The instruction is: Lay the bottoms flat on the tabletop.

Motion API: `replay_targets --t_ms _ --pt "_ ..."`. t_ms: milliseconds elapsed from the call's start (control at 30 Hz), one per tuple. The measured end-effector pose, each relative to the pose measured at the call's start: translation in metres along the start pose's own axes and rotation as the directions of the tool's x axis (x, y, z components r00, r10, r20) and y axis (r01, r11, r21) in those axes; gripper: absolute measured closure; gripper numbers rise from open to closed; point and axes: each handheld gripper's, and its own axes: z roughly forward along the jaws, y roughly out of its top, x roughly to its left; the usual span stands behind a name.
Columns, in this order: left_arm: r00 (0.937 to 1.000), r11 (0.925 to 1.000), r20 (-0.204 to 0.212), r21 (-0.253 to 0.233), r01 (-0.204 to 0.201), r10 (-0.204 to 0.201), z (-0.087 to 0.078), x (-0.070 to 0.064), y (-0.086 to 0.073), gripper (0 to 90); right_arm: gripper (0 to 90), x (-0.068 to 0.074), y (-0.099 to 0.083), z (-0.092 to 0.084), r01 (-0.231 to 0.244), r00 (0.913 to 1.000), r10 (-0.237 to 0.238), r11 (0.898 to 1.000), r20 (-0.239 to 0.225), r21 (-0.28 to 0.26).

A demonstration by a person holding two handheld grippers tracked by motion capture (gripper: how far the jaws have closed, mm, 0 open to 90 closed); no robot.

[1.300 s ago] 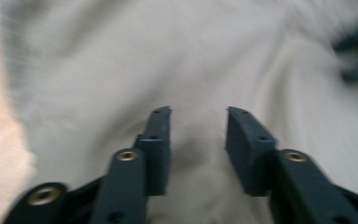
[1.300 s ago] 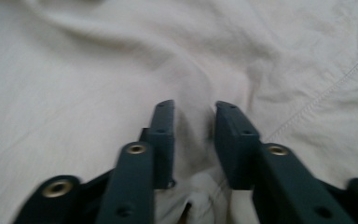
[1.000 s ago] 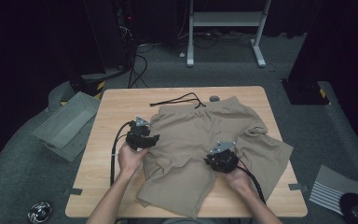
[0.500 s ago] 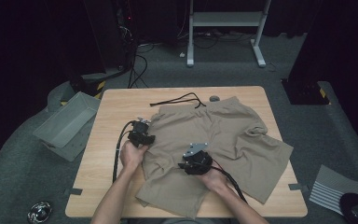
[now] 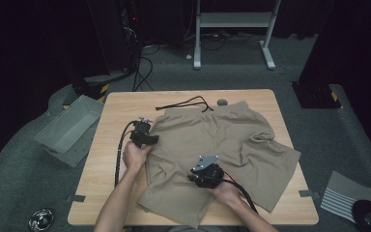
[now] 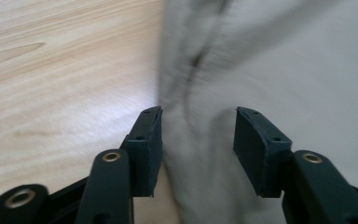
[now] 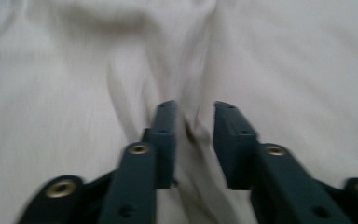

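Claw point(image 7: 193, 140) astride soft wrinkled khaki shorts point(image 7: 284, 70)

Your tan shorts point(image 5: 222, 145) lie spread flat across the table's middle and right. Waistband far, legs near, rumpled.

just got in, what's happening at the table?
A person is working a pair of tan shorts spread on the wooden table with two handheld grippers. The left gripper sits at the shorts' left edge, jaws apart with a ridge of fabric between them, having just been opening. The right gripper is over the middle of the shorts, jaws narrowed around a small fold, having just been closing. Neither clearly pinches yet.
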Motion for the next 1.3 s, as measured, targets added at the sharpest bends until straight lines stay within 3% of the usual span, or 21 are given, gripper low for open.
replay_targets --t_ms 67,200,267,333,433,467,500,567,633,700,800,967,1033,1133,1200,1300 --pt "0.9996 0.9997 0.019 -0.007 -0.022 0.022 -0.008 -0.006 -0.006 49.9 63.6 0.003 0.005 0.000 -0.014 0.9999 0.014 0.999 -0.006 -0.033" --pt "0.9966 0.9968 0.024 0.013 -0.079 0.079 -0.011 -0.015 -0.016 50.1 61.1 0.021 0.018 0.010 0.057 0.9974 -0.059 0.998 -0.043 -0.035" --pt "0.9962 0.9959 0.019 0.029 -0.086 0.085 -0.005 -0.016 -0.017 50.4 59.7 0.028 0.021 0.020 0.081 0.9952 -0.081 0.997 -0.054 -0.012" --pt "0.9980 0.9984 0.028 -0.002 -0.056 0.056 0.000 -0.014 -0.016 50.8 58.7 0.029 0.020 0.031 0.072 0.9955 -0.072 0.997 -0.063 0.007" --pt "0.9989 0.9982 0.003 -0.038 -0.047 0.048 0.012 -0.010 -0.006 51.0 57.8 0.021 0.021 0.034 0.035 0.9958 -0.035 0.999 -0.085 0.000" --pt "0.9990 0.9983 -0.005 -0.038 -0.045 0.045 0.015 -0.009 -0.001 50.7 56.4 0.019 0.023 0.036 0.050 0.9957 -0.049 0.999 -0.079 0.006" --pt "0.9994 0.9990 -0.012 -0.031 -0.032 0.032 0.020 -0.006 0.005 50.0 54.4 0.017 0.025 0.037 0.060 0.9953 -0.059 0.998 -0.077 0.011" --pt "0.9992 0.9996 -0.035 0.021 -0.017 0.018 0.027 -0.002 0.022 48.5 53.3 0.005 0.030 0.043 0.035 0.9975 -0.035 0.999 -0.061 0.007" --pt "0.9969 0.9973 -0.063 0.059 -0.044 0.048 0.029 -0.003 0.030 45.3 53.6 -0.007 0.029 0.046 -0.011 0.9997 0.011 1.000 -0.022 -0.011" --pt "0.9957 0.9963 -0.063 0.056 -0.065 0.068 0.023 -0.005 0.030 44.0 52.4 -0.014 0.028 0.044 -0.053 0.9986 0.053 0.999 0.011 -0.009" --pt "0.9978 0.9979 -0.013 0.001 -0.065 0.065 0.005 -0.008 0.017 43.1 51.4 -0.010 0.027 0.035 -0.058 0.9982 0.058 0.998 0.014 -0.014" --pt "0.9996 0.9993 0.027 -0.037 -0.012 0.013 -0.025 -0.003 -0.012 43.3 52.6 0.014 0.034 0.028 0.021 0.9994 -0.022 0.999 -0.026 -0.037" --pt "0.9980 0.9992 0.062 -0.039 0.013 -0.010 -0.034 -0.003 -0.023 43.5 52.6 0.022 0.037 0.033 0.056 0.9974 -0.057 0.998 -0.045 -0.029" --pt "0.9956 0.9996 0.093 -0.027 -0.010 0.013 -0.042 -0.011 -0.038 44.1 53.5 0.028 0.036 0.043 0.071 0.9958 -0.070 0.997 -0.059 0.004" --pt "0.9953 0.9995 0.092 -0.017 -0.029 0.030 -0.042 -0.015 -0.045 44.5 56.3 0.026 0.032 0.046 0.043 0.9961 -0.044 0.999 -0.076 -0.006" --pt "0.9955 0.9966 0.062 0.036 -0.074 0.071 -0.032 -0.019 -0.051 50.3 64.0 0.024 0.031 0.044 0.051 0.9961 -0.051 0.999 -0.073 0.002"
